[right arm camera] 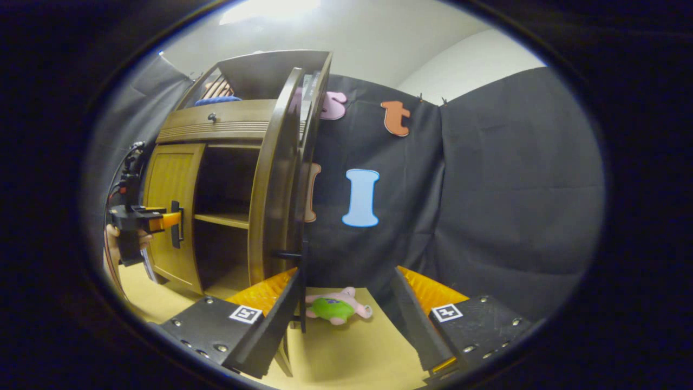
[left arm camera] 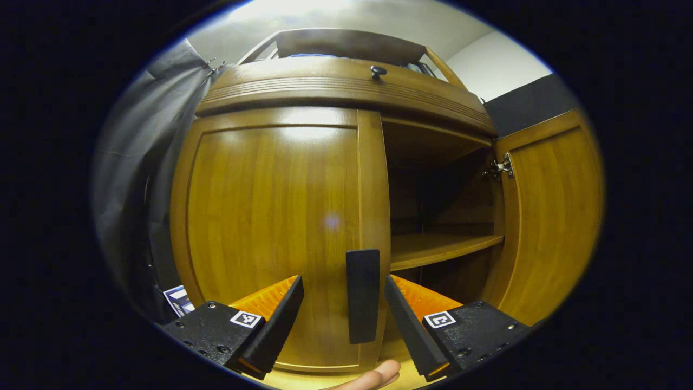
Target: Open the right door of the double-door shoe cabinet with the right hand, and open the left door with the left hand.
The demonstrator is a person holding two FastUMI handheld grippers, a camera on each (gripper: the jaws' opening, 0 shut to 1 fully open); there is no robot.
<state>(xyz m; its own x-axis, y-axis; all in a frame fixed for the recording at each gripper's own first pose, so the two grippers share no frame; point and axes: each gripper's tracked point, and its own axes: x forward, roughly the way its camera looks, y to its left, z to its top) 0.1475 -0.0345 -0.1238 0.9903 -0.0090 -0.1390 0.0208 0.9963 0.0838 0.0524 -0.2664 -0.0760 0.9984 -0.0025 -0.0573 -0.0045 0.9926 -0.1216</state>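
Observation:
The wooden shoe cabinet's left door (left arm camera: 270,216) is shut. Its dark vertical handle (left arm camera: 363,295) stands between the fingers of my left gripper (left arm camera: 343,284), nearer the right-hand finger; the jaws are open and not pressing on it. The right door (left arm camera: 552,216) is swung wide, showing an inner shelf (left arm camera: 444,246). In the right gripper view that right door (right arm camera: 276,179) is seen edge-on, with its handle (right arm camera: 302,281) just beside one finger of my open right gripper (right arm camera: 346,281). The left gripper (right arm camera: 169,221) also shows far off at the left door (right arm camera: 170,216).
A drawer with a small knob (left arm camera: 378,70) runs above the doors. A pink and green plush toy (right arm camera: 338,310) lies on the tan floor (right arm camera: 346,352) right of the cabinet. Black cloth walls (right arm camera: 514,189) stand behind and beside it. A fingertip (left arm camera: 379,374) shows at the bottom edge.

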